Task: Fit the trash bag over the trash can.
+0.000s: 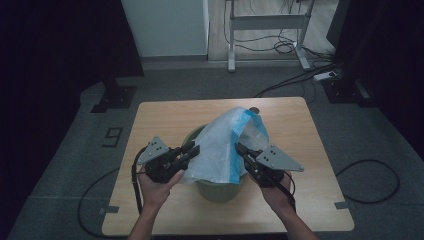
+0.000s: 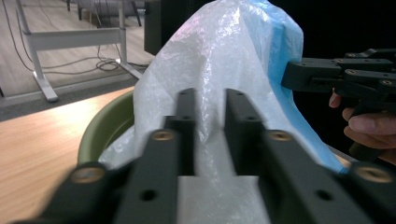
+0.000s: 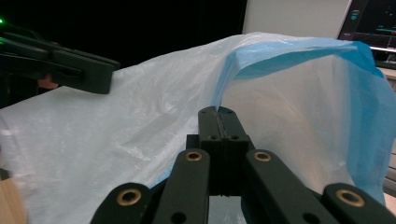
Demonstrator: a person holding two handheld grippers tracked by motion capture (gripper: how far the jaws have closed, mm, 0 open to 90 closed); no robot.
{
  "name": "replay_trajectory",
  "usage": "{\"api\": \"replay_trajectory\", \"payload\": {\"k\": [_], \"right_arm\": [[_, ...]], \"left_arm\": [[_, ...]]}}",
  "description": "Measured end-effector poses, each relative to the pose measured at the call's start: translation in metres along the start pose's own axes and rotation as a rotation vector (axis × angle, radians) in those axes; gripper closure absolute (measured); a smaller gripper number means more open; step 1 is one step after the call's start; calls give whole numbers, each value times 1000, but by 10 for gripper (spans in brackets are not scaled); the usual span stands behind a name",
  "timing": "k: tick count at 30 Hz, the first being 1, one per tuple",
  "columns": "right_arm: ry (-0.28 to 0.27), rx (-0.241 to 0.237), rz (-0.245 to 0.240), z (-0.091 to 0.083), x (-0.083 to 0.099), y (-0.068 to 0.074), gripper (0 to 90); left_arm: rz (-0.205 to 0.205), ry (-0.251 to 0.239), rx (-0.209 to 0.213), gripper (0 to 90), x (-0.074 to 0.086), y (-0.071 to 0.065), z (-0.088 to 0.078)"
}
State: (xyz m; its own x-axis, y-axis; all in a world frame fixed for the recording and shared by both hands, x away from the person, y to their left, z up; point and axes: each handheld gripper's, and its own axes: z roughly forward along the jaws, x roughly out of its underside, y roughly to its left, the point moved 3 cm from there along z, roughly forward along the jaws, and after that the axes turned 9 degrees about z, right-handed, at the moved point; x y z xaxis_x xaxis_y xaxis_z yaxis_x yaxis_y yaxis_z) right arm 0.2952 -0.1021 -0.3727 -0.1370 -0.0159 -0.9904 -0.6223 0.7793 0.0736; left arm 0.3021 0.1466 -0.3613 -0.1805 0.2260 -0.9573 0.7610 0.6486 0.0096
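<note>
Left gripper (image 1: 192,150): my jaws stand parted against the bag's left flank, film between them, unpinched.
Plastic bag (image 1: 222,145): draped over the green bin (image 1: 220,190), mid-table (image 1: 150,120).
Right gripper (image 1: 240,149): clenched on the bag's blue-edged rim.

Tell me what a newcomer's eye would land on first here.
First, the white plastic bag with a blue edge, billowing up out of a green bin at the middle of the wooden table. Next, the right claw, shut on the bag's blue edge.
</note>
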Motion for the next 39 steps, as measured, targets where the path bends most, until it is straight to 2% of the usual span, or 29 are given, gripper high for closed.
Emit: {"api": "replay_trajectory", "payload": {"k": [2, 4, 6, 11, 13, 16, 21, 25, 27, 29, 39], "right_arm": [[-1, -5, 3, 0, 0, 0, 891], [0, -10, 6, 0, 1, 1, 890], [3, -11, 7, 0, 3, 1, 889], [8, -30, 16, -3, 9, 1, 879], [7, -43, 17, -4, 10, 3, 842], [-10, -32, 19, -9, 10, 3, 786], [-27, 10, 36, -15, 7, -10, 732], [-27, 39, 68, -12, 5, -25, 705], [-29, 40, 90, -10, 3, -30, 690], [-30, 39, 107, -7, 1, -32, 673], [-31, 15, 132, 4, -6, -28, 652]], "left_arm": [[0, -6, 1, 867, 0, -1, 0], [-3, -27, -3, 892, 0, -1, -1], [-25, -63, -3, 897, 0, 2, -4], [-42, -95, -8, 899, 2, 4, -12], [-49, -103, -4, 899, 3, 5, -14], [-69, -119, 6, 899, 6, 6, -19], [-88, -132, 23, 899, 10, 9, -26], [-95, -138, 32, 899, 13, 9, -29], [-95, -139, 31, 899, 13, 9, -30], [-97, -142, 33, 899, 13, 9, -31], [-97, -143, 36, 899, 14, 8, -30]]}}
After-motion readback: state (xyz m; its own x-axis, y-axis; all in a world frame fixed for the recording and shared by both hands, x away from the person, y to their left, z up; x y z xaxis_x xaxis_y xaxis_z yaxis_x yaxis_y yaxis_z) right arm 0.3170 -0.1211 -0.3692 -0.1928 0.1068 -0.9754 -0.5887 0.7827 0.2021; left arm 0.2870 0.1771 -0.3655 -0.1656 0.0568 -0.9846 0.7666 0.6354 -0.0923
